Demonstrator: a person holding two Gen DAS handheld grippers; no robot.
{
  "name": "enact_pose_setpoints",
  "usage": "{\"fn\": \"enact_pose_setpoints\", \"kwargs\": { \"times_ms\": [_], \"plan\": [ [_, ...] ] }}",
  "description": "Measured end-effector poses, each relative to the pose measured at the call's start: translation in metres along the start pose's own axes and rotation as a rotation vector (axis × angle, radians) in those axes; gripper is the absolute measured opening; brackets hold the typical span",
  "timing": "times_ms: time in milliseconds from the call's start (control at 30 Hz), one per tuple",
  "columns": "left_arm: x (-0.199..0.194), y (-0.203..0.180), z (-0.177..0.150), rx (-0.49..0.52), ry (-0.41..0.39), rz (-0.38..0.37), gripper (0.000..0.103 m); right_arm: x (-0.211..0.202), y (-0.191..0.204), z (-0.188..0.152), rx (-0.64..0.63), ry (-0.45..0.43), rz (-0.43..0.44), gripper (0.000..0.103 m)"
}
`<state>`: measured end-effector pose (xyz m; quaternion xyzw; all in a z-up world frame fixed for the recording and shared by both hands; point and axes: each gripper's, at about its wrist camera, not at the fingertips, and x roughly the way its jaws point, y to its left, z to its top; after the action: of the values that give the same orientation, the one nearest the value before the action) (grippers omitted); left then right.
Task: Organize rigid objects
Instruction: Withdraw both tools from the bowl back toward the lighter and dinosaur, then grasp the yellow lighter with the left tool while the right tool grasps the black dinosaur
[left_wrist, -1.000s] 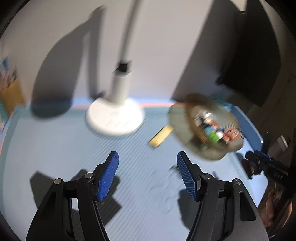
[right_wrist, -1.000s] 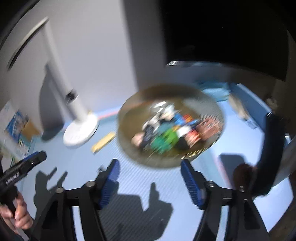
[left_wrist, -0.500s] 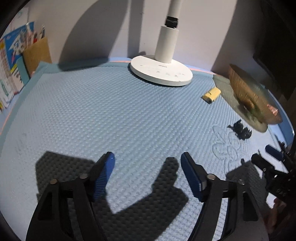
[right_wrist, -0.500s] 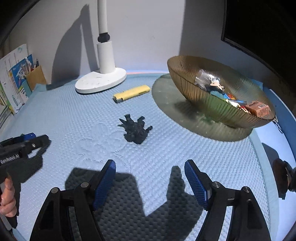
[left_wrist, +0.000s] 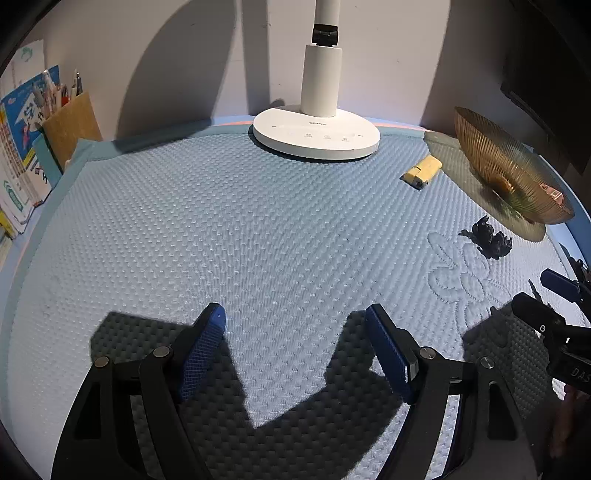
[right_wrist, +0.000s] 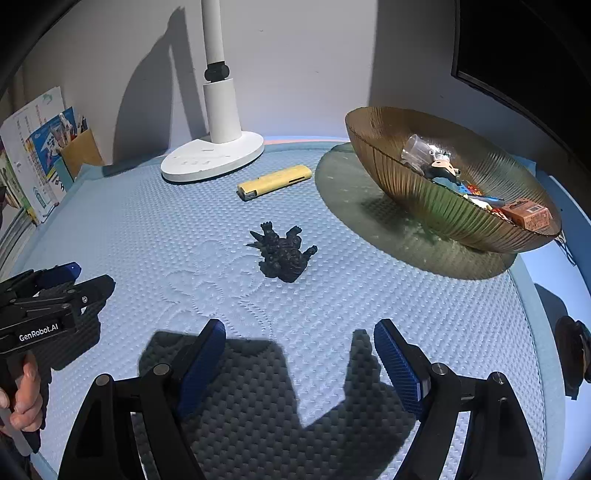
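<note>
A black monster figurine (right_wrist: 282, 253) lies on the blue mat, just ahead of my right gripper (right_wrist: 299, 332), which is open and empty. A yellow lighter (right_wrist: 274, 182) lies behind it. An amber ribbed bowl (right_wrist: 424, 195) at the right holds several small toys. In the left wrist view the figurine (left_wrist: 487, 238), the lighter (left_wrist: 423, 172) and the bowl (left_wrist: 506, 173) sit far to the right. My left gripper (left_wrist: 295, 321) is open and empty over bare mat. It also shows in the right wrist view (right_wrist: 74, 278) at the left edge.
A white lamp base (left_wrist: 316, 134) stands at the back of the mat, also in the right wrist view (right_wrist: 212, 157). A brown pen holder (left_wrist: 72, 127) and books (left_wrist: 20, 147) stand at the far left. A dark monitor (right_wrist: 524, 55) hangs at the right.
Both grippers have come down low over the mat and the views have steadied. The two grippers have stayed open.
</note>
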<state>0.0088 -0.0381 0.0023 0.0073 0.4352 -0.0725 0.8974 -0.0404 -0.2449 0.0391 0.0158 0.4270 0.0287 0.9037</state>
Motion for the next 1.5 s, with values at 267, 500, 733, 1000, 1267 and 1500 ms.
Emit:
{"fn": "enact_pose_setpoints", "kwargs": {
  "times_ms": [267,500,733,1000,1267,1500],
  "plan": [
    [0.001,0.001,0.0,0.002,0.001,-0.001,0.078,0.0,0.0,0.0,0.003,0.007,0.009,0.082],
    [0.002,0.002,0.0,0.01,0.004,-0.004,0.079,-0.001,0.0,0.0,0.001,0.003,0.01,0.087],
    [0.002,-0.006,0.01,0.056,0.029,-0.078,0.079,-0.002,-0.006,0.002,0.032,0.015,0.032,0.087],
    [0.0,-0.066,0.09,0.284,-0.056,-0.176,0.079,-0.009,-0.027,0.035,0.153,0.048,0.157,0.087],
    [0.061,-0.099,0.123,0.307,0.038,-0.252,0.076,0.024,0.002,0.048,0.015,0.07,0.058,0.077],
    [0.095,-0.125,0.126,0.378,0.09,-0.267,0.051,0.048,0.0,0.05,0.022,0.082,0.033,0.068]
  ]
}}
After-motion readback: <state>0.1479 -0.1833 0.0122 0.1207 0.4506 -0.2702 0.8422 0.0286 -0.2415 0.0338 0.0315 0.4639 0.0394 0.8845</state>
